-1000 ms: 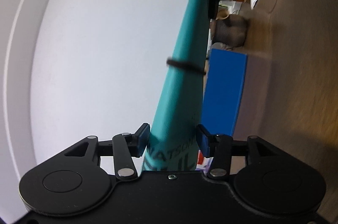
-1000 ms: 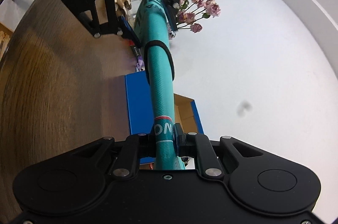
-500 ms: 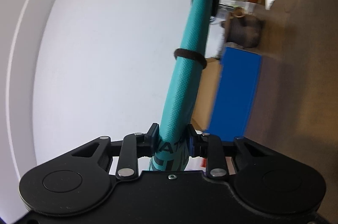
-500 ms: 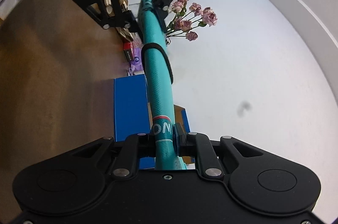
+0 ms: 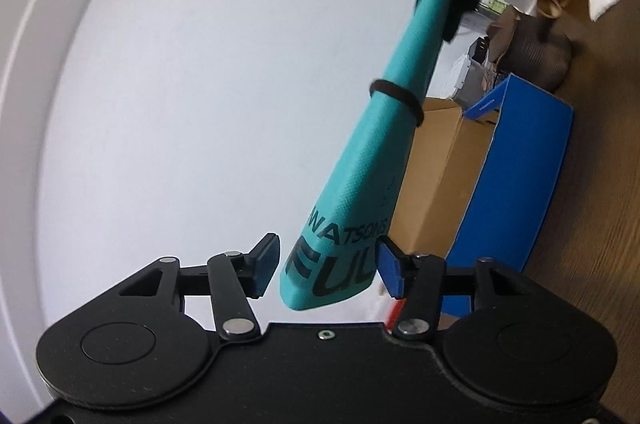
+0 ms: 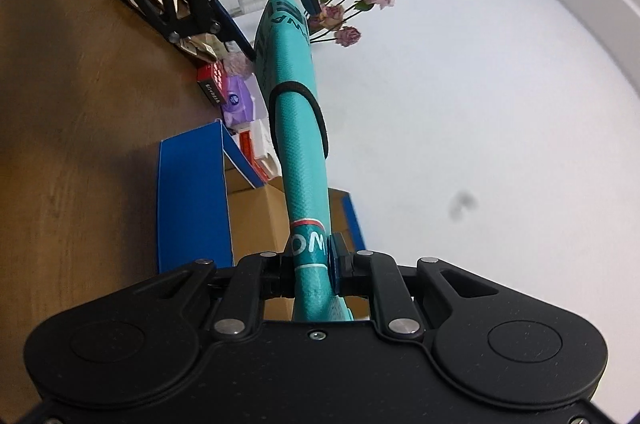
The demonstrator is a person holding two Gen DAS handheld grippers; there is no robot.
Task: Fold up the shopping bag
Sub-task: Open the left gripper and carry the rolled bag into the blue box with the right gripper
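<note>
With the bag (image 5: 362, 208) rolled and ringed by a band (image 5: 396, 95), I keep my right gripper (image 6: 314, 266) clamped on one end while my left gripper (image 5: 326, 270) opens around the other, pads clear: folding looks nearly finished.

The right gripper (image 6: 314, 266) pinches one end of the rolled teal shopping bag (image 6: 298, 128), which stretches ahead to the left gripper (image 6: 264, 12), whose jaws are opening around its far end.
</note>
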